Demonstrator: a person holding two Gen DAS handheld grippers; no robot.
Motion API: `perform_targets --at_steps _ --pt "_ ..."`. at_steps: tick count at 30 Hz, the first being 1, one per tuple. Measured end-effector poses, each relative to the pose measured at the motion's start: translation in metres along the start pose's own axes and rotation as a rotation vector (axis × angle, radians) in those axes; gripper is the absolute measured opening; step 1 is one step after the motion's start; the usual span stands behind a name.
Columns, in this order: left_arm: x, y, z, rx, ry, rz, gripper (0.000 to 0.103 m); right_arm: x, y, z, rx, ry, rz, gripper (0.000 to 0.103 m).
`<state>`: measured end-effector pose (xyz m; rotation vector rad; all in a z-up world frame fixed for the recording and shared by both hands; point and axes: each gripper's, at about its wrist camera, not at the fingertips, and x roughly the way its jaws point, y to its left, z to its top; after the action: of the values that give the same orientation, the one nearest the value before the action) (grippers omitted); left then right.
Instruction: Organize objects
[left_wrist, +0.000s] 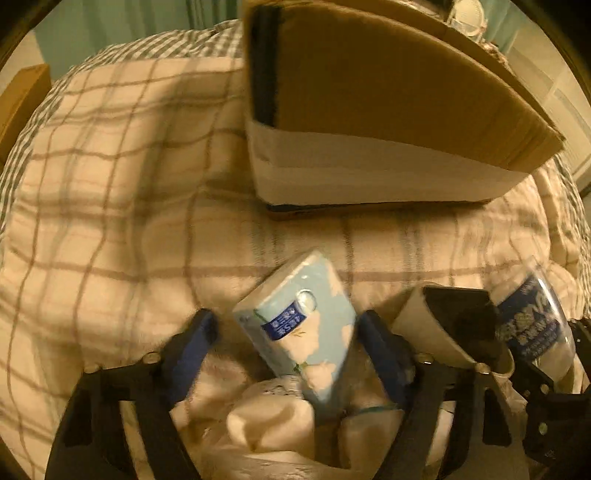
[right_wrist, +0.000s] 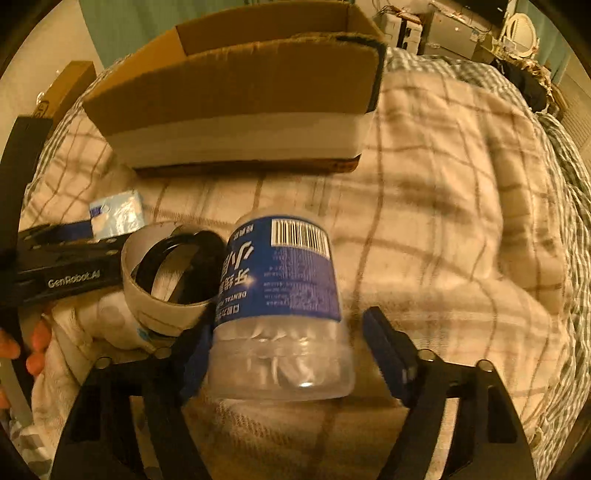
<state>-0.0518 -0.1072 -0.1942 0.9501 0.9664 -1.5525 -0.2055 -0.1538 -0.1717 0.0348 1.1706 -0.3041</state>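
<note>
The left gripper (left_wrist: 288, 332) straddles a light-blue tissue pack (left_wrist: 295, 328); its right pad appears to touch the pack, its left pad stands clear. The right gripper (right_wrist: 288, 343) brackets a clear jar (right_wrist: 284, 306) with a blue label: left pad against it, right pad apart. A tape roll (right_wrist: 170, 269) lies left of the jar. Ahead of both grippers stands an open cardboard box (right_wrist: 236, 92) on the plaid blanket (right_wrist: 443, 221)
</note>
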Motion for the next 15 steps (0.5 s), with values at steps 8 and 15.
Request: perform_targets --at_steps 8,15 --pt "-0.041 -0.001 -0.018 0.003 -0.093 -0.065 0.029 -0.027 0.004 -0.002 -0.008 -0.082 -0.034 0.063" --pt "-0.109 -0.004 -0.030 0.020 -0.216 -0.058 0.025 -0.083 0.006 -0.005 -0.004 -0.181 -0.049 0.063"
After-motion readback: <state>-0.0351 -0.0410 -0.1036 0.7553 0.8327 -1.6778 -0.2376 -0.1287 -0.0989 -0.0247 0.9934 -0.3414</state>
